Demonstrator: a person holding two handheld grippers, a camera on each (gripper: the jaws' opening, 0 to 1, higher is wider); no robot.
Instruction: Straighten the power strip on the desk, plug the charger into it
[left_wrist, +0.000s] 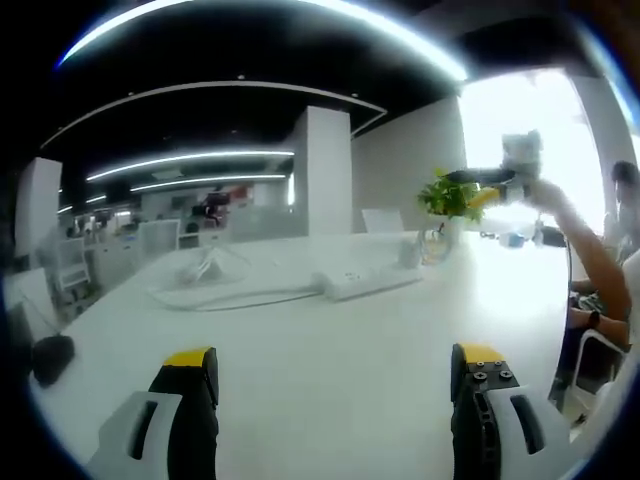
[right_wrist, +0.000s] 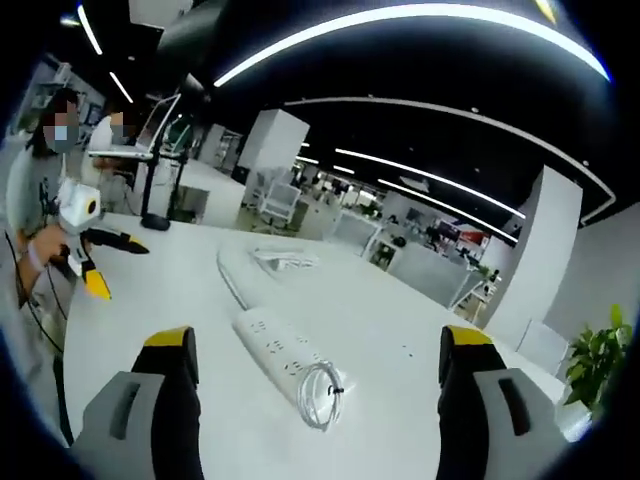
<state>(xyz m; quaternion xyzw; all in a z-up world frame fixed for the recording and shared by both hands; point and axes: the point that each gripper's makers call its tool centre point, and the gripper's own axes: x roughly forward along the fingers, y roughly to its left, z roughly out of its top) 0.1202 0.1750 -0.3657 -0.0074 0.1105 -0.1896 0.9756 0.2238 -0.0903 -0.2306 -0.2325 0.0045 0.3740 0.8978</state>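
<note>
A white power strip (left_wrist: 365, 282) lies at an angle on the white desk (left_wrist: 300, 380), its cable (left_wrist: 230, 297) trailing left. In the right gripper view the power strip (right_wrist: 280, 350) lies just ahead of my jaws, with a coil of white charger cable (right_wrist: 320, 392) at its near end. My left gripper (left_wrist: 334, 353) is open above bare desk, well short of the strip. My right gripper (right_wrist: 316, 337) is open with nothing held. In the left gripper view the right gripper (left_wrist: 495, 185) hangs high beyond the strip, in a person's hand. The left gripper (right_wrist: 95, 255) is at the left of the right gripper view.
A potted plant (left_wrist: 450, 195) stands behind the strip's far end. A loose white heap of cable (right_wrist: 285, 260) lies further along the desk. A black object (left_wrist: 50, 355) sits at the desk's left edge. A black stand (right_wrist: 152, 215) rises at the far side.
</note>
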